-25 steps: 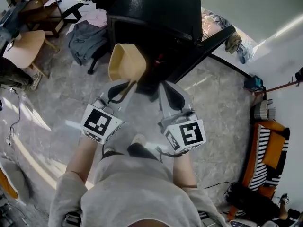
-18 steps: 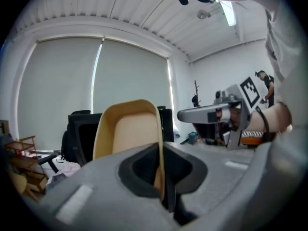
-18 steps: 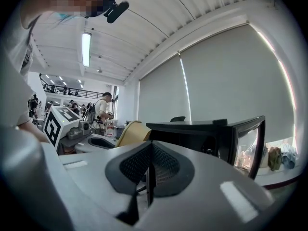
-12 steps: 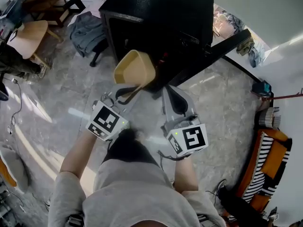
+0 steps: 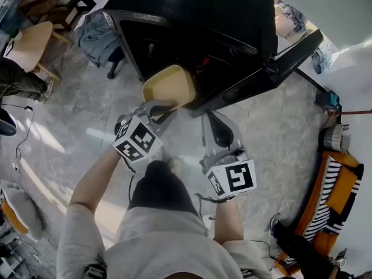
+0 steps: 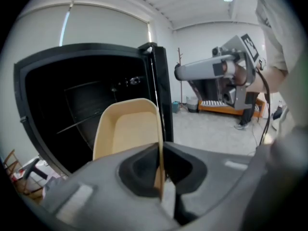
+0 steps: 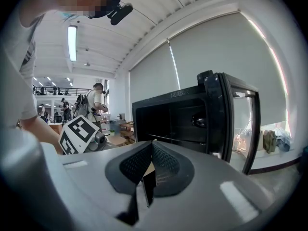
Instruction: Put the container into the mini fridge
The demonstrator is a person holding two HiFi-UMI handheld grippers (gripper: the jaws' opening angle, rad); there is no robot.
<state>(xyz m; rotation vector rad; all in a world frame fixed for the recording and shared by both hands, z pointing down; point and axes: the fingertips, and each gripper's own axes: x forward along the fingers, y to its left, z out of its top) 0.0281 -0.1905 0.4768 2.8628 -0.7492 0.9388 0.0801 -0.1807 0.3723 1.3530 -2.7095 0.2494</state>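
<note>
The tan plastic container [image 5: 168, 86] hangs just in front of the open black mini fridge [image 5: 192, 16], at its dark opening. My left gripper [image 5: 157, 105] is shut on the container's near rim. In the left gripper view the container [image 6: 126, 126] sticks out ahead, its thin wall pinched between the pads, with the fridge cavity [image 6: 72, 105] right behind it. My right gripper [image 5: 211, 117] is shut and holds nothing, low beside the fridge's open door [image 5: 261, 77]. In the right gripper view the jaws [image 7: 152, 150] meet in front of the fridge [image 7: 173, 121].
The fridge door [image 7: 236, 124] swings out to the right. A wooden chair [image 5: 26, 42] and grey clothes [image 5: 96, 31] lie at the left of the fridge on the stone floor. An orange striped bag [image 5: 337, 185] sits at the far right. People stand in the distance [image 7: 96, 105].
Both grippers have sunk toward the fridge. The container has gone from in front of the fridge's top edge down to the mouth of its opening. The fridge now fills more of the head view.
</note>
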